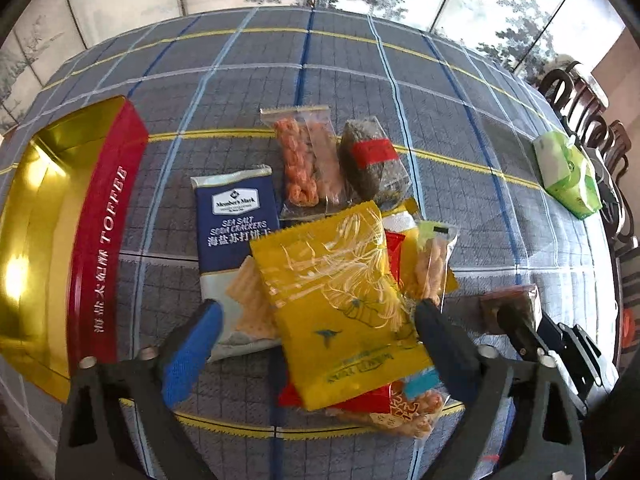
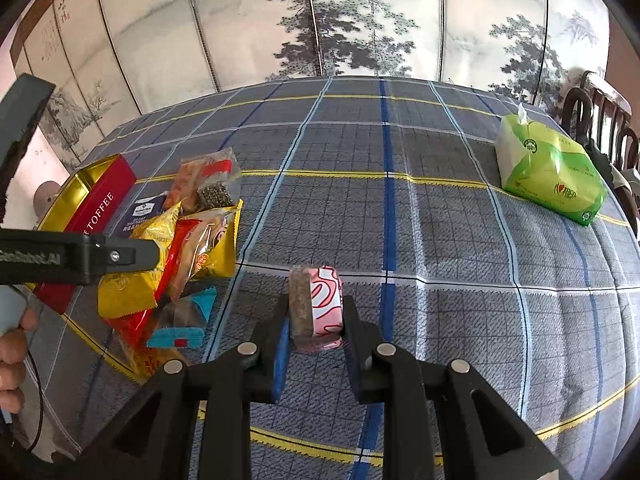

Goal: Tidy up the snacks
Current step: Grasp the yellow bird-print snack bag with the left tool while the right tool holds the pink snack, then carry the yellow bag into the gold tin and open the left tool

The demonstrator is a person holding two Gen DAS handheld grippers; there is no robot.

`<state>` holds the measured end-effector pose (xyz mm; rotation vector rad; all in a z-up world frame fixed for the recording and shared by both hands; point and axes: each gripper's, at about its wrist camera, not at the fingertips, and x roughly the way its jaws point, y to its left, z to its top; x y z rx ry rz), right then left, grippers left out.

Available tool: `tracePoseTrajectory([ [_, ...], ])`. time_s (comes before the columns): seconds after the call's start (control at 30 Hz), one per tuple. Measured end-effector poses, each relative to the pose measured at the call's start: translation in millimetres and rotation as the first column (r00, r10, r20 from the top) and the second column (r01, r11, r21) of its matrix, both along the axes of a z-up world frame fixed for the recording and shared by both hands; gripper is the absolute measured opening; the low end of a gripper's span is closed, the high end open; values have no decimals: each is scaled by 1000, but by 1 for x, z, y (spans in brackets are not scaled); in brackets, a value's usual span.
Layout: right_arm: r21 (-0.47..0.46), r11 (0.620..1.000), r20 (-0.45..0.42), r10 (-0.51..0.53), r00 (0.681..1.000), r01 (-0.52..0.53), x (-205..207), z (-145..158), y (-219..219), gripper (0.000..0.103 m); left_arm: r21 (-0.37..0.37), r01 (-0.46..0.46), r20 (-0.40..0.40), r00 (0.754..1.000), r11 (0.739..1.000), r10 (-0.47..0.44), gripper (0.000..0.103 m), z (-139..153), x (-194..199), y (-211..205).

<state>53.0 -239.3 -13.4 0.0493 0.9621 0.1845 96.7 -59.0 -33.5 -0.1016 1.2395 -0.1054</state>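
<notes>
My left gripper [image 1: 320,308] hangs open over a heap of snack packets, its blue pads on either side of a yellow packet [image 1: 332,280] without pressing it. The left pad lies over a blue soda cracker pack [image 1: 236,232]. Behind these lie a clear bag of orange twists [image 1: 304,160] and a dark block with a red band [image 1: 372,160]. An open red and gold toffee tin [image 1: 100,240] stands to the left, its gold inside bare. My right gripper [image 2: 316,300] is shut on a pink-wrapped cake [image 2: 326,292], held above the cloth to the right of the heap [image 2: 188,240].
A green tissue pack [image 2: 548,172] lies at the far right of the plaid tablecloth [image 2: 400,200]. Dark wooden chairs [image 1: 580,112] stand past the right edge. A painted folding screen [image 2: 320,20] closes the back. A person's hand [image 2: 12,344] shows at the left.
</notes>
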Motion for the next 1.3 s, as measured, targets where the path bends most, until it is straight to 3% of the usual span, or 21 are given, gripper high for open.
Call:
tracePoseTrajectory([
  [0.1, -1, 1000, -2, -1, 1000, 1, 0, 0, 1, 23, -17, 9, -11, 1000, 1000, -10, 65, -4, -1, 4],
  [0.33, -8, 1000, -4, -6, 1000, 6, 0, 0, 2, 23, -38, 21, 2, 1000, 999, -21, 55, -1, -6, 12],
  [0.83, -42, 999, -9, -17, 1000, 17, -1, 0, 14, 23, -3, 50, 43, 998, 999, -50, 55, 15, -31, 31],
  [1.3, -80, 996, -8, -30, 1000, 29, -4, 2, 21, 23, 12, 45, 122, 992, 999, -46, 55, 55, -55, 73],
])
